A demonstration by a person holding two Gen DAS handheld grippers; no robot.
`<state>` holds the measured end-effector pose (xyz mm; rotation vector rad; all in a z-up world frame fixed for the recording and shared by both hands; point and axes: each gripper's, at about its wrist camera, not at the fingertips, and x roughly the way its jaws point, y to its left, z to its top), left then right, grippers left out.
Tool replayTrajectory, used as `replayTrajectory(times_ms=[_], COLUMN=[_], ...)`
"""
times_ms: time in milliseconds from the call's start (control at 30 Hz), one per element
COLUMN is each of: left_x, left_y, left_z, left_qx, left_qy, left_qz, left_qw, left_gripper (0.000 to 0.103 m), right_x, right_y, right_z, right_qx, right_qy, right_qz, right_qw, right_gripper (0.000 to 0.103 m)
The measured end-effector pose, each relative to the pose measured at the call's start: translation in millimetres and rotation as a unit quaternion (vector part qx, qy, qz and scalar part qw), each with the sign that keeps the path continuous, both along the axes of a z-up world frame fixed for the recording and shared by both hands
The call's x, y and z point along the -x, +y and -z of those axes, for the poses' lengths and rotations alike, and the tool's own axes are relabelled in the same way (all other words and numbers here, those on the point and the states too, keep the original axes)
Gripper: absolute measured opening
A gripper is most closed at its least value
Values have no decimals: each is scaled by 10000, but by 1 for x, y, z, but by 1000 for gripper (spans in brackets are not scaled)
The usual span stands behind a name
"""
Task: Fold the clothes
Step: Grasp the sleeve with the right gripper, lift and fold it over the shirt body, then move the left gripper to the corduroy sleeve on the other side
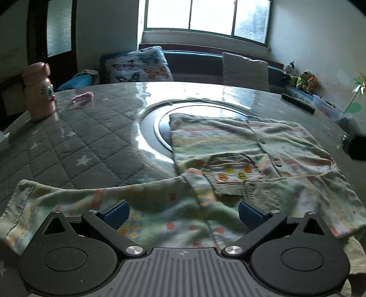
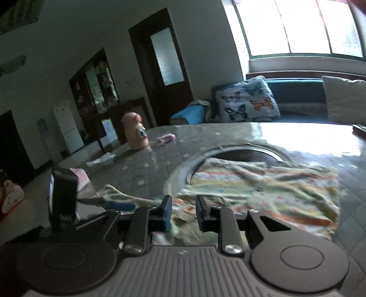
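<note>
Patterned shirt [image 1: 228, 146] on quilted table [image 1: 75, 137]

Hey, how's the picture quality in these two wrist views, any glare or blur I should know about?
Left wrist view: the window is blown out and throws white glare across the glossy table; the patterned garment stays fairly sharp. Right wrist view: same backlight, dim room, and the garment is smeared by motion blur. Both bend straight lines, fisheye-style.

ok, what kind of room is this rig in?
Likely a home living or dining room: a window seat with a butterfly pillow, stuffed toys in the corner, and a glass-fronted cabinet beside a door.
</note>
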<state>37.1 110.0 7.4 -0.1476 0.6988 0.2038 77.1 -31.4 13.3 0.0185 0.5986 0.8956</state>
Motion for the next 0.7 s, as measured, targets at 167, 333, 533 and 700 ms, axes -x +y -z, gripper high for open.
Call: replayTrajectory(times_ms=[167,333,533,700], left_x=[2,0,-6,-11], left_y=[-4,-19,-39,-52], left_z=[-6,-12,-13,-9], left_qx=[-4,-31,-82,-101], left_qy=[-99,-216,-201,-107], left_qz=[40,275,564,748], left_qw=[9999,9994,9982,9971], left_gripper=[103,103,103,103], right_x=[-3,-9,-18,-24], right_y=[-35,-74,-96,-98], right_z=[20,42,64,62], right_qx=[374,575,701,739], right_qy=[191,488,737,612], right_qz=[504,1163,1510,1438], right_qw=[9978,9903,9833,9849], right_gripper=[26,27,26,27])
